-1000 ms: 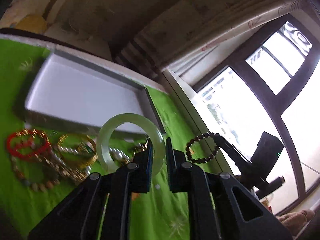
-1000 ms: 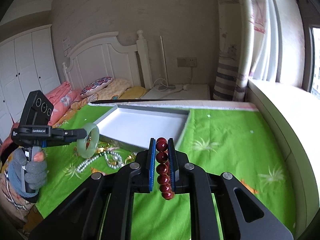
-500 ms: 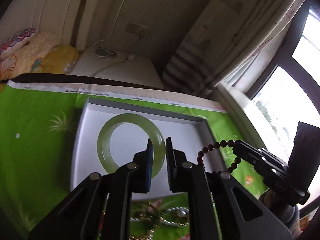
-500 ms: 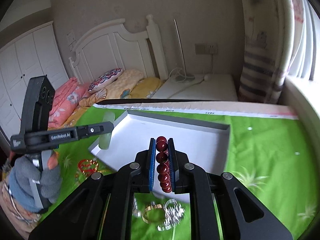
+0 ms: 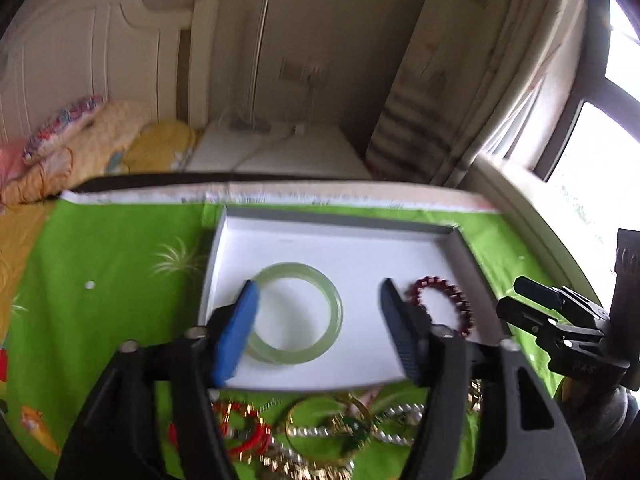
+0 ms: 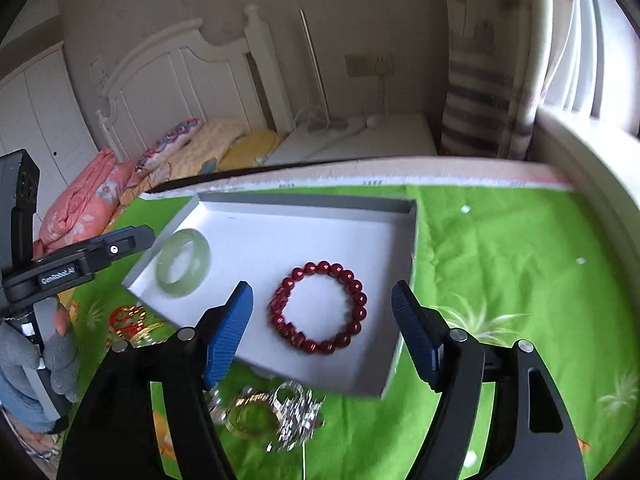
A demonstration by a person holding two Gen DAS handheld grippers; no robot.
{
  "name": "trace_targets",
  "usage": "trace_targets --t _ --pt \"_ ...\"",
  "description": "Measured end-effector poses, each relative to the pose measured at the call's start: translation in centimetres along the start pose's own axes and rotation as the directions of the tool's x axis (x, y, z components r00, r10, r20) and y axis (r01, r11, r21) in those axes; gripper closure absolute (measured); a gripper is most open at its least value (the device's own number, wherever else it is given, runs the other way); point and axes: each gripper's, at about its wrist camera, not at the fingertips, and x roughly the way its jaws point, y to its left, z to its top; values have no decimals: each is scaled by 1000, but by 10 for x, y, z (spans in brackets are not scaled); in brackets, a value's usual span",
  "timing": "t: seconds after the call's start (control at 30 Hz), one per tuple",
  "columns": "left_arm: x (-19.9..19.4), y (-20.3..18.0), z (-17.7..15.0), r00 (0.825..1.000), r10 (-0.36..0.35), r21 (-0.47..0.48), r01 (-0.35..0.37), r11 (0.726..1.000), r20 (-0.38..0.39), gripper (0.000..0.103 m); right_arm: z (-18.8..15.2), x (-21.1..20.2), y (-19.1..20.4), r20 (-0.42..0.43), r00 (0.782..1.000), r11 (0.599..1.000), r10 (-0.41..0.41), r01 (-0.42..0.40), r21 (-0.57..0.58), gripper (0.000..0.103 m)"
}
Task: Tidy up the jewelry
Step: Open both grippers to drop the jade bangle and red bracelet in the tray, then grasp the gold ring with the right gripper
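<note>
Both grippers hang over the white tray [image 6: 402,280] that sits on the green cloth [image 6: 500,264]; the left gripper [image 5: 316,328] has its jaws opening, and the pale green bangle [image 5: 298,318] lies flat on the tray floor below them, with neither pad pressing on it; the right gripper [image 6: 320,332] is opening its jaws as well, the dark red bead bracelet [image 6: 320,308] lying loose on the tray under the gap between them, touched by neither finger; bangle and bracelet rest apart from each other, the bangle towards the tray's left side, the bracelet nearer its right; just beside the tray's near edge a tangle of other jewelry [image 5: 320,436] lies on the cloth, gold, silver and red pieces heaped together; a gloved hand [image 6: 44,356] grips the left gripper's handle.
</note>
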Motion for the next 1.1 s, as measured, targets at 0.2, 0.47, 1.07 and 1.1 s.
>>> trace_targets --t 0.2,0.47,1.07,1.1 --pt "-61 -6 -37 960 218 43 -228 973 174 2 -25 -47 10 154 987 999 -51 53 -5 17" --pt "-103 39 -95 943 295 -40 -293 955 153 2 -53 -55 16 120 985 992 -125 125 7 16" --pt "-85 71 -129 982 188 -126 -187 974 1 2 -81 -30 41 -28 995 991 -96 93 -93 33" --pt "-85 71 -129 983 184 -128 -183 975 2 2 -81 -28 42 -43 994 991 -97 92 -94 34"
